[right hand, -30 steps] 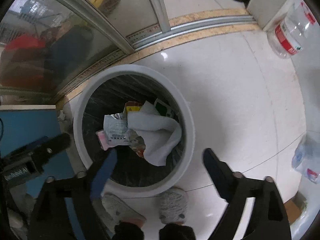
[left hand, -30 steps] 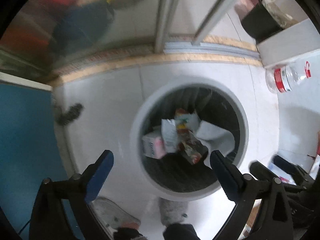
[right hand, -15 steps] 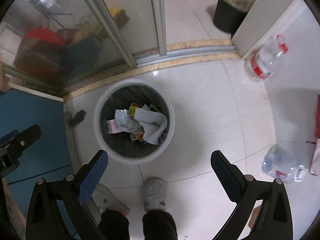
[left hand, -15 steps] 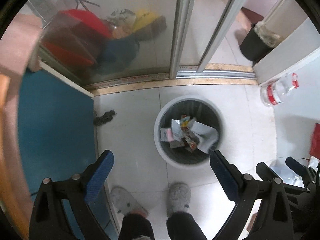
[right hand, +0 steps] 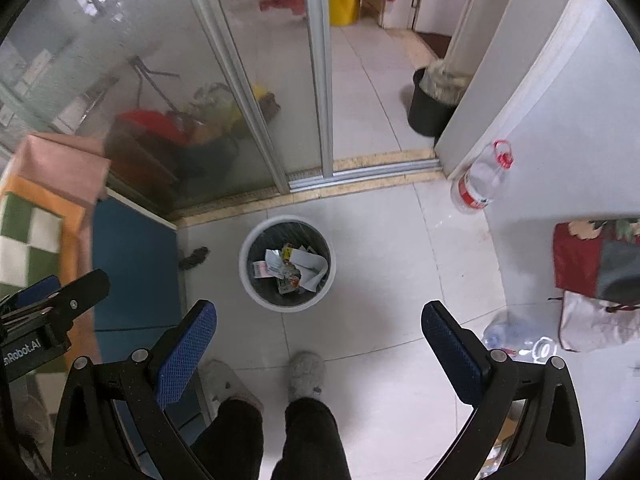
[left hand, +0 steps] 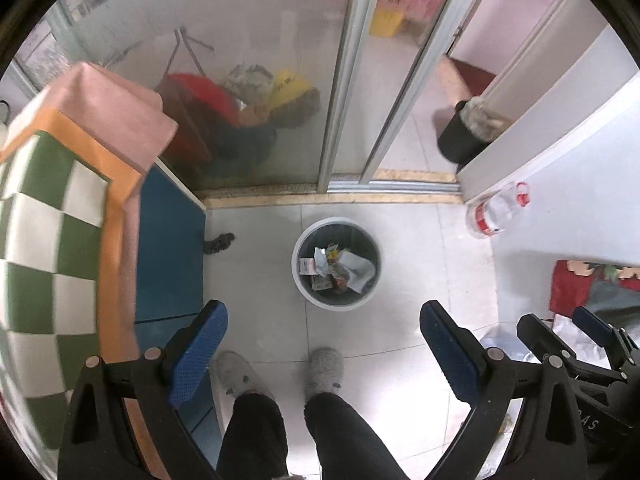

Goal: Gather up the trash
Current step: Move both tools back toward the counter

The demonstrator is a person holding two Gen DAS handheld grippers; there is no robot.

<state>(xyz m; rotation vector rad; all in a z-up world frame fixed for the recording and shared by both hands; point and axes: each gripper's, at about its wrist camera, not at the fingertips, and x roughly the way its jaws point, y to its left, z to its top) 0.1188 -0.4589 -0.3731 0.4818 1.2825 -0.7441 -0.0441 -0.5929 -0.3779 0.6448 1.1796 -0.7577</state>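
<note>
A round white trash bin [left hand: 297, 276] stands on the tiled floor far below, also in the right wrist view [right hand: 245, 276]. It holds paper and wrappers [left hand: 336, 268] [right hand: 292, 266]. My left gripper [left hand: 323, 344] is open and empty, high above the bin. My right gripper [right hand: 319, 340] is open and empty, also high above it. The right gripper shows at the right edge of the left wrist view [left hand: 576, 340]; the left gripper shows at the left edge of the right wrist view [right hand: 52, 304].
A checkered cloth [left hand: 44, 232] covers a blue table [left hand: 168, 248] at left. A clear bottle [right hand: 478, 184] stands by the wall; another [right hand: 516, 340] lies on the floor at right. A black bin [right hand: 430, 112] sits beyond the sliding glass door [right hand: 248, 92]. My slippered feet [right hand: 306, 372] are below.
Both grippers have risen far above the bin, which now looks much smaller. Both stay open and empty.
</note>
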